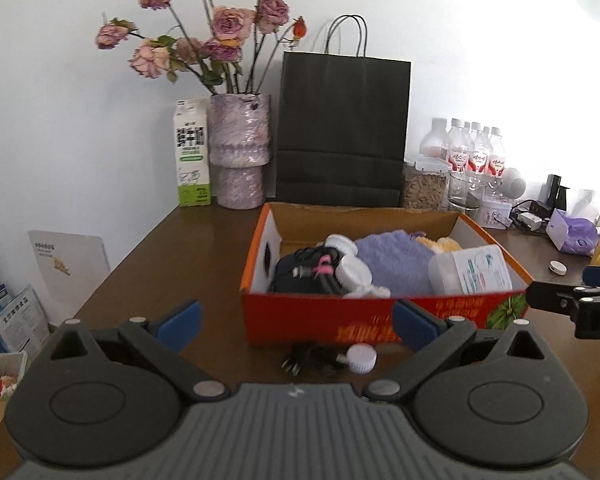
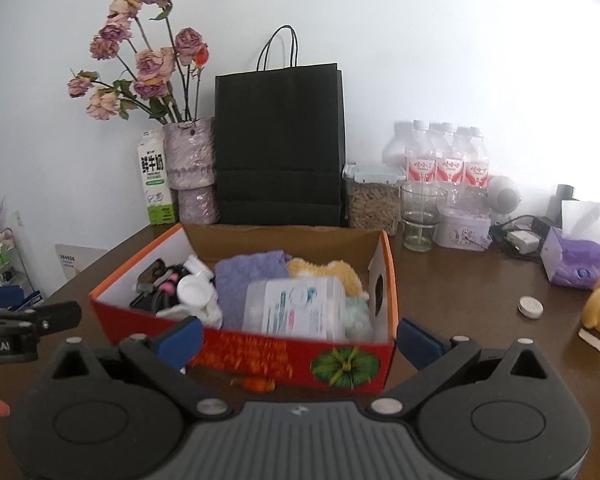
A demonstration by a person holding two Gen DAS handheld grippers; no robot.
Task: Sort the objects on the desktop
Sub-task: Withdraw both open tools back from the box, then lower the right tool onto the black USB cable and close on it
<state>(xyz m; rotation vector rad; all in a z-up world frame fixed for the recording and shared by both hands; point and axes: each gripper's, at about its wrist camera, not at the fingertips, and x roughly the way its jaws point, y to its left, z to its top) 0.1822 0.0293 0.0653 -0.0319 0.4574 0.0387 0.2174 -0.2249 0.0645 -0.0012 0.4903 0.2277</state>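
Brown desk (image 1: 188, 248) carries the orange box (image 1: 380, 320), already stuffed; just before its front wall lie a white cap (image 1: 362, 358) and black plug (image 1: 300, 362), so the wide-open, empty left gripper (image 1: 296, 322) should descend straight, the right gripper (image 2: 300, 336) equally spread and empty.

Dark wooden table (image 2: 460, 280) carries orange box (image 2: 260, 356), vase (image 1: 240, 152), possibly a cap (image 2: 530, 307).

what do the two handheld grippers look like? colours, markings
Both match: left gripper and right gripper have black linkage arms, blue finger pads, silver pivot pins and a ribbed grey body. White lettering shows on each one's side, partly cut off.
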